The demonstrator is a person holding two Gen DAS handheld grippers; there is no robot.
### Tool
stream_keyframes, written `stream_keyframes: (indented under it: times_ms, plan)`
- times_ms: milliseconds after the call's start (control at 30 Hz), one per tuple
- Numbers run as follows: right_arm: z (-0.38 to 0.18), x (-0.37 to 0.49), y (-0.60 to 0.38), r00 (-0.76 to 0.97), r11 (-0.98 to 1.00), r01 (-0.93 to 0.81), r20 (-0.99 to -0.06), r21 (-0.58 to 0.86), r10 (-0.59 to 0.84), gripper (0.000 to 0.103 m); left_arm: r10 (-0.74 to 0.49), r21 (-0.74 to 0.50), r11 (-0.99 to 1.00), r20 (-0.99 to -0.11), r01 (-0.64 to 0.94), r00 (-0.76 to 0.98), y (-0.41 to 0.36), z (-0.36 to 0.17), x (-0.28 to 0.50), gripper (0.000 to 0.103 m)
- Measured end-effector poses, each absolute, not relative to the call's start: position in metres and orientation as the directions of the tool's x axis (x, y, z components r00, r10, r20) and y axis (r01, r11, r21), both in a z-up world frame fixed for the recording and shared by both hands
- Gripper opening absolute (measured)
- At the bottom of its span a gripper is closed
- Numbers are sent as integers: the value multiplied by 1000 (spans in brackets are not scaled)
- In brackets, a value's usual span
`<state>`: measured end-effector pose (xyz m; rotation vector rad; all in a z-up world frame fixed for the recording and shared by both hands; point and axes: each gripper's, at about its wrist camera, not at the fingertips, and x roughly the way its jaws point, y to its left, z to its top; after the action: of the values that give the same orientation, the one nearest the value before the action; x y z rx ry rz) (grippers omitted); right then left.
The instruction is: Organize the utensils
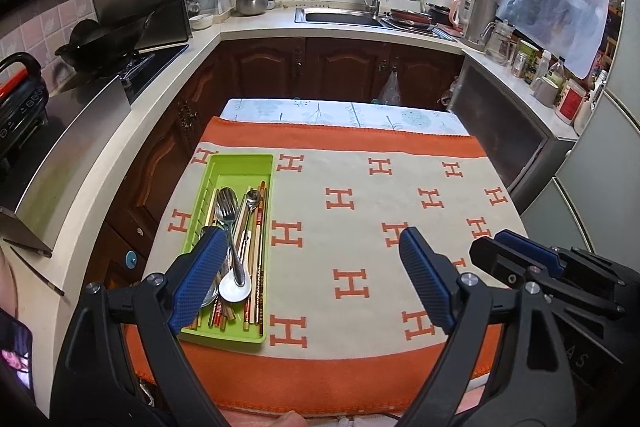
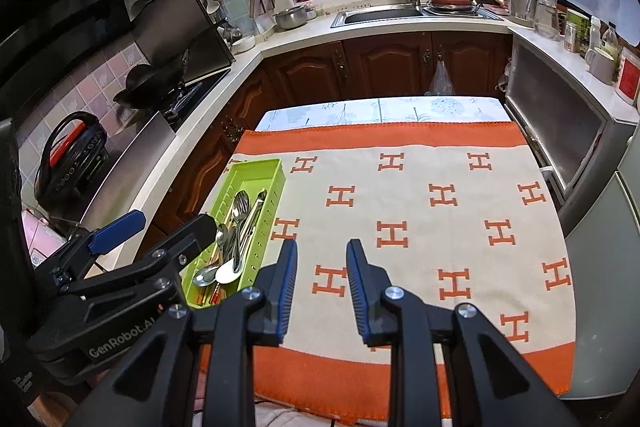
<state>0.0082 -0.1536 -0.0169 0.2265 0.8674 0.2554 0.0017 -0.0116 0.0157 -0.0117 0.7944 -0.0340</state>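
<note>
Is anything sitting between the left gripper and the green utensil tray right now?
Nothing visible does. The left gripper is open and empty, its left finger already overlapping the green tray in its own view. Around the tray there is only bare patterned cloth. The right gripper hangs off to the side, also empty.

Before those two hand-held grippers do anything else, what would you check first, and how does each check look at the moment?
1. Left hand-held gripper empty, jaws wide apart: ok.
2. Right hand-held gripper empty, jaws apart: ok.
3. Utensils in the green tray: ok; forks, spoons, chopsticks and a white ceramic spoon lie inside.
4. Utensils sorted by type: not ok, they overlap in one heap.
5. Stray utensils on the orange H-patterned cloth: ok, none seen.
6. Tray fully on the table: ok.
</note>
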Motion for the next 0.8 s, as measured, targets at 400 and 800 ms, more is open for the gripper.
stream_keyframes:
  times_ms: [400,800]
  plan:
    - [-21,13,-152,612,945,-129,-726,301,314,25,-14,-6,1000,-719,14,695,-13,13,6,86]
    - [-22,14,-151,610,945,-129,-727,302,316,25,-9,-3,1000,-721,10,693,-12,12,6,86]
